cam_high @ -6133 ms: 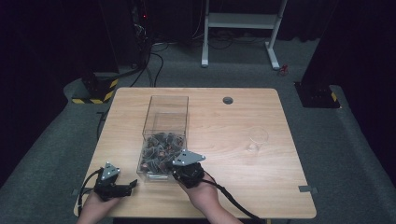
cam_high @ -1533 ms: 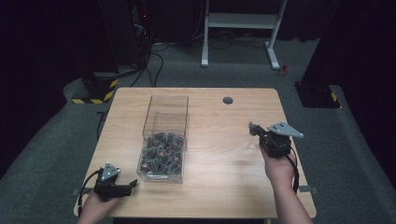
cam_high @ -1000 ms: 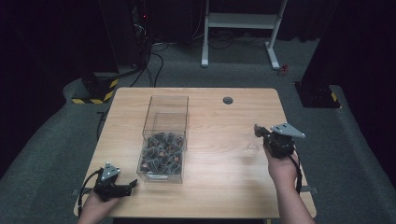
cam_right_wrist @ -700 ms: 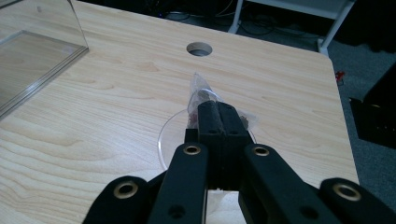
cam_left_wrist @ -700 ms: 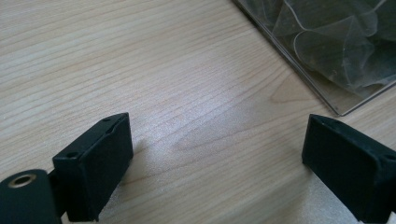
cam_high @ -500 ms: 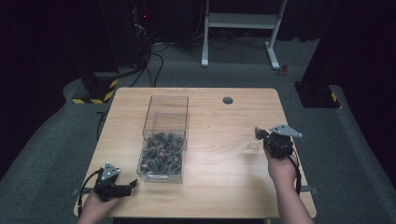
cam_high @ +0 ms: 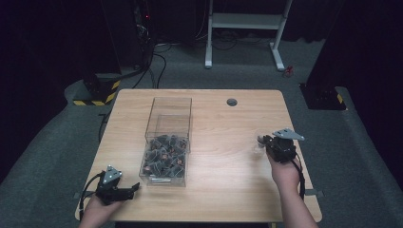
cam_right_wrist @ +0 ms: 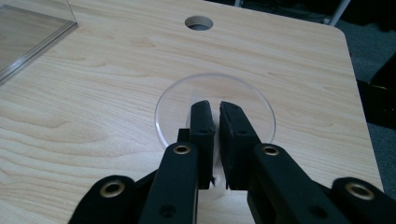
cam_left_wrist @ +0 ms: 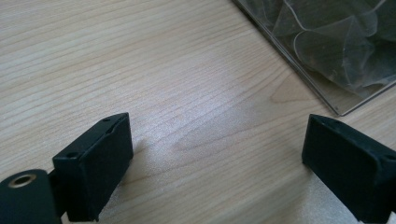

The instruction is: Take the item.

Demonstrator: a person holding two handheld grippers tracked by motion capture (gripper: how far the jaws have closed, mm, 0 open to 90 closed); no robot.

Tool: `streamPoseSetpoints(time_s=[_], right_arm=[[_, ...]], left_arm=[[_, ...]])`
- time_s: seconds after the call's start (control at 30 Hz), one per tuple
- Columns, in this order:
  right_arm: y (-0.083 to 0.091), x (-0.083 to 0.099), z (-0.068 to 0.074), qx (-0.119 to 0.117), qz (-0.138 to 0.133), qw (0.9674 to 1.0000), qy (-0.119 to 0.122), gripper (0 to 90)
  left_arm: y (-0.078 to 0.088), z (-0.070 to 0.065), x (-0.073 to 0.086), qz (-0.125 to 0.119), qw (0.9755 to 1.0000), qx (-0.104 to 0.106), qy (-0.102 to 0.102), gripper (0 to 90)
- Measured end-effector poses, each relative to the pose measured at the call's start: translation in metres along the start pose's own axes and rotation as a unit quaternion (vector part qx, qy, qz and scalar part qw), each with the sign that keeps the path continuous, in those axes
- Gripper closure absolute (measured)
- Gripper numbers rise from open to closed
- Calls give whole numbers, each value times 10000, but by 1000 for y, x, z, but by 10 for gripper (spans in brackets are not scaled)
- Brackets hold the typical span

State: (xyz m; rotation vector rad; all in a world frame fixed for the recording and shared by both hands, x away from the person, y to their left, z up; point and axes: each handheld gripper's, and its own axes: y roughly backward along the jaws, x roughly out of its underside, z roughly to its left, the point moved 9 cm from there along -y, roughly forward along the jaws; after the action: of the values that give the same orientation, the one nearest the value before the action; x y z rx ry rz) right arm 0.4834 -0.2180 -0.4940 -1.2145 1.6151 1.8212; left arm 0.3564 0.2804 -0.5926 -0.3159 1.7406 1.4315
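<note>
A clear round plastic dish (cam_right_wrist: pixel 243 93) lies flat on the wooden table (cam_high: pixel 218 175) near its right edge. My right gripper (cam_right_wrist: pixel 215 105) points over it, and its jaws have just been opening. A narrow gap now shows between the pads, with the dish's near rim running under that gap. From the high view the right gripper (cam_high: pixel 263 139) sits by the faint dish (cam_high: pixel 258 144). My left gripper (cam_left_wrist: pixel 217 126) rests on the table at the front left (cam_high: pixel 133 188), jaws wide apart with bare wood between them.
A tall clear box (cam_high: pixel 167 118) stands left of centre, its near half filled with several dark pieces in clear cups (cam_high: pixel 164 156). Its corner (cam_left_wrist: pixel 336 100) shows close to the left gripper. A round cable hole (cam_high: pixel 232 101) sits near the far edge.
The right gripper went from the box's near end to the right side of the table, then settled slightly lower and rightward. The left gripper has not moved.
</note>
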Motion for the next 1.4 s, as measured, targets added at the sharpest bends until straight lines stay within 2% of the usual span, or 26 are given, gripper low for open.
streamPoseSetpoints(time_s=[0.27, 0.63, 1.1, 1.4], right_arm=[[7, -4, 2, -55, -144, 9999, -27, 742], [17, -2, 22, -283, -232, 9993, 34, 560], [23, 17, 47, -409, -246, 9988, 118, 415], [21, 37, 60, -480, -114, 9987, 142, 335]], left_arm=[[0, 0, 0, 0, 10000, 1, 0, 90], [0, 0, 0, 0, 10000, 1, 0, 90], [0, 0, 0, 2, 10000, 0, -1, 90], [0, 0, 0, 0, 10000, 1, -1, 90]])
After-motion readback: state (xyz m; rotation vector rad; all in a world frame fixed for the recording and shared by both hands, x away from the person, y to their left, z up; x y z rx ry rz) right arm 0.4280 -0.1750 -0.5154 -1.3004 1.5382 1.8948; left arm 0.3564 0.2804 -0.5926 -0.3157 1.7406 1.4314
